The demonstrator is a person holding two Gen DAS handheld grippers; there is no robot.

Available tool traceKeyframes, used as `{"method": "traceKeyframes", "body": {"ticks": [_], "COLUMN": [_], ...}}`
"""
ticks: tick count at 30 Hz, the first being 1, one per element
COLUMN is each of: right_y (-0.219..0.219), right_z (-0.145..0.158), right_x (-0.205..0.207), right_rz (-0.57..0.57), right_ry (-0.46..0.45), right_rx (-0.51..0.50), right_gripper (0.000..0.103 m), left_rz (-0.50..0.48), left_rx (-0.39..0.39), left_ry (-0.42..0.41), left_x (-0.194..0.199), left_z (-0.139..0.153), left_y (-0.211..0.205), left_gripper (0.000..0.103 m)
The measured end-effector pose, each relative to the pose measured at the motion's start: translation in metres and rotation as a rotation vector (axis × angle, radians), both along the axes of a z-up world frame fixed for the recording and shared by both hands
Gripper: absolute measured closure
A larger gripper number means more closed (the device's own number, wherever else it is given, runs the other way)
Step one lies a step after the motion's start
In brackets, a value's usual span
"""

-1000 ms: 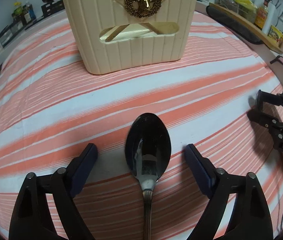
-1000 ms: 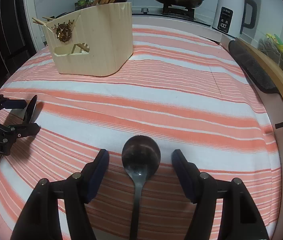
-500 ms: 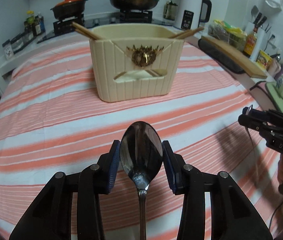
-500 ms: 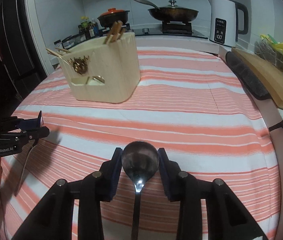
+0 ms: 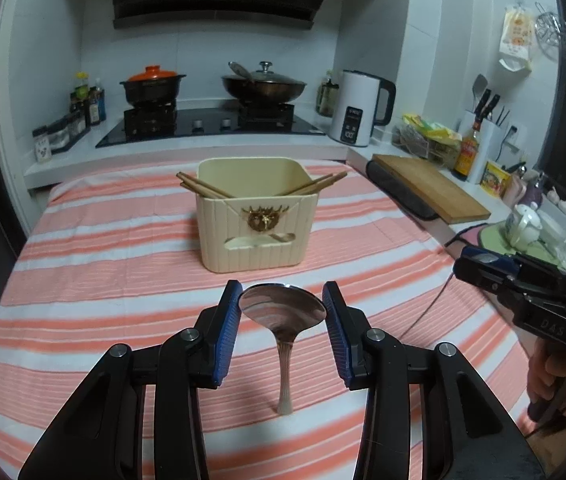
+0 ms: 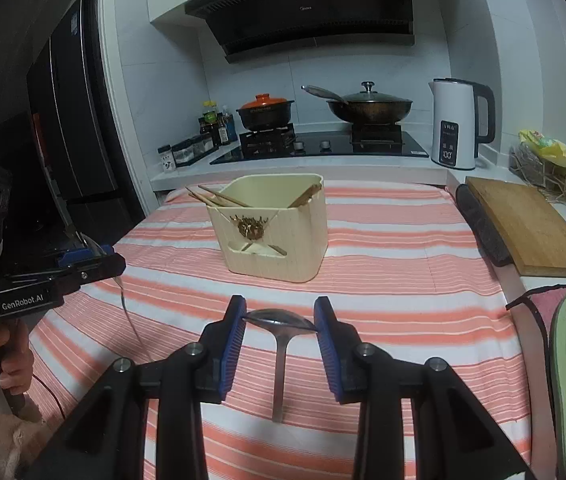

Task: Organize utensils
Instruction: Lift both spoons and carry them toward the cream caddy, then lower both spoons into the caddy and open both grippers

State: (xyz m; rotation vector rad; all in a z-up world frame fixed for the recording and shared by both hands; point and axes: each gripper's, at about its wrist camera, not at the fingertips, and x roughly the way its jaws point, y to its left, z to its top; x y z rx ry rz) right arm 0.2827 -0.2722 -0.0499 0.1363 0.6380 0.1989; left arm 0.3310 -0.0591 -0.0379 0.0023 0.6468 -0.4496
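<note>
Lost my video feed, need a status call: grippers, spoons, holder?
Left gripper shut on spoon, lifted. Right gripper shut on second spoon, lifted. Cream holder ahead, chopsticks inside. Path clear.

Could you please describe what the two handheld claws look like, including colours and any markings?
Both are black plastic with hinged arms, silver rivets and ribbed blue pads. The left claw carries white "GenRobot.AI" lettering on its side, seen from the right wrist view; the right claw shows "DAS" on its body. Bare hands grip their handles, and thin cables trail down.
</note>
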Motion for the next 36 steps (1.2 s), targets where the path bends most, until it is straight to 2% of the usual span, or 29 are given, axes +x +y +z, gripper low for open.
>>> {"method": "traceKeyframes", "body": {"ticks": [11, 18, 23, 27, 32, 36], "right_y": [0.009, 0.010, 0.012, 0.016, 0.019, 0.021], "right_z": [0.029, 0.044, 0.062, 0.081, 0.105, 0.119], "right_x": [0.016, 0.037, 0.062, 0.092, 0.138, 0.172], "right_rz": [0.042, 0.073, 0.097, 0.113, 0.101, 0.075], "right_ry": [-0.027, -0.026, -0.039, -0.057, -0.097, -0.141], "right_rx": [-0.004, 0.022, 0.044, 0.047, 0.039, 0.014], "right_gripper": [0.068, 0.068, 0.068, 0.068, 0.068, 0.068], "left_rz": [-0.018, -0.043, -0.061, -0.058, -0.006, 0.052], "left_rx": [-0.008, -0.036, -0.086, -0.092, -0.090, -0.091], "left_ry": [0.020, 0.034, 0.030, -0.026, -0.095, -0.127], "left_x": [0.011, 0.028, 0.051, 0.076, 0.119, 0.157], "left_z": [0.011, 0.030, 0.060, 0.099, 0.137, 0.149], "left_y": [-0.008, -0.004, 0.000, -0.002, -0.002, -0.003], "left_gripper": [0.062, 0.062, 0.062, 0.062, 0.062, 0.062]}}
